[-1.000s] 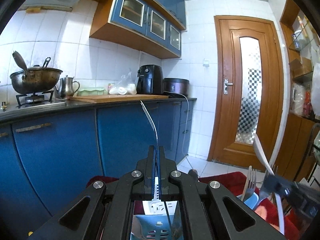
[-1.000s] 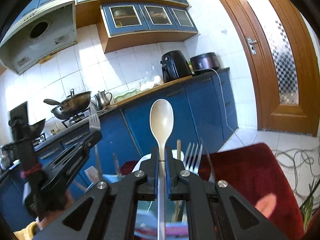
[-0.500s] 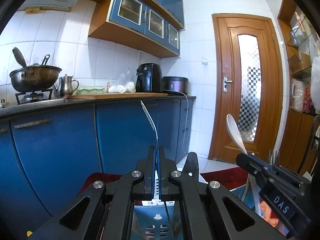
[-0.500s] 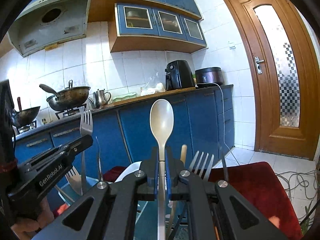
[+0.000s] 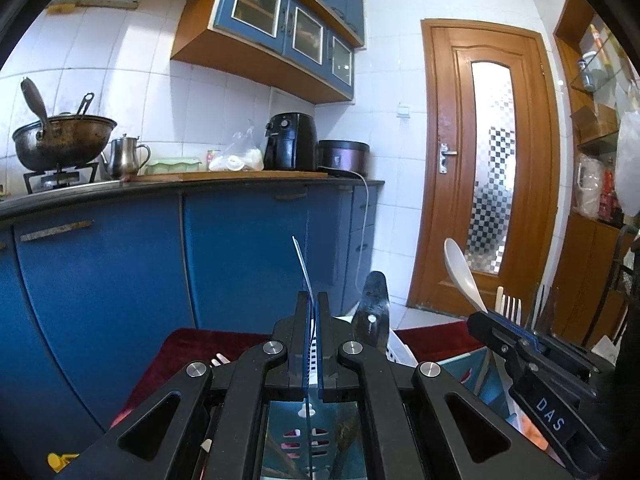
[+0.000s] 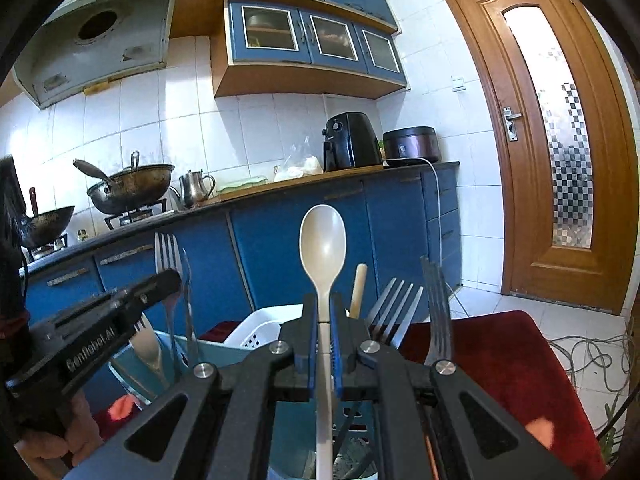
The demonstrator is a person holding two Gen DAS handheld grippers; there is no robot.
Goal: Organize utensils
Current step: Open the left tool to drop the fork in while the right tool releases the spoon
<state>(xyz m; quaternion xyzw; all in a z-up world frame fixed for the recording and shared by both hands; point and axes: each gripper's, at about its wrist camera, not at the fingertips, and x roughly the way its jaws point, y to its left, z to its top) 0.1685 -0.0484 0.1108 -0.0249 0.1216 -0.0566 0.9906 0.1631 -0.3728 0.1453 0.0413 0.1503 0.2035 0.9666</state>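
At lower centre of the right wrist view, the right gripper (image 6: 325, 344) has its fingers pinching the white handle of a spoon (image 6: 322, 246), whose pale bowl stands upright above the jaws against the blue cabinets (image 6: 280, 236). Just behind the fingers, fork tines (image 6: 394, 308) and a darker fork (image 6: 438, 312) rise to the right, with a pale stick (image 6: 358, 288) between spoon and tines. A white basket (image 6: 258, 328) and a teal holder (image 6: 140, 364) sit below and to the left; another pale spoon bowl (image 6: 146, 346) rests in the teal holder.

On the left edge of that view, the left gripper (image 6: 170, 280) reaches in from the lower left, its fingers pressed together on a fork (image 6: 168, 252) that stands upright with its tines above the tip.

Seen from the left wrist, the same fork (image 5: 302, 264) shows edge-on as a thin sliver between the closed fingers (image 5: 300, 320) at lower centre. Slotted teal plastic is visible below the jaws. A dark spatula-like blade (image 5: 374, 304) stands just to the right of them. At lower right of this frame the right gripper (image 5: 486, 320) comes in with the spoon (image 5: 460, 272) tilted up and to the left, more fork tines (image 5: 512, 308) beside it. A red cloth (image 5: 192, 344) covers the surface underneath, and a wooden door (image 5: 452, 160) fills the right background.
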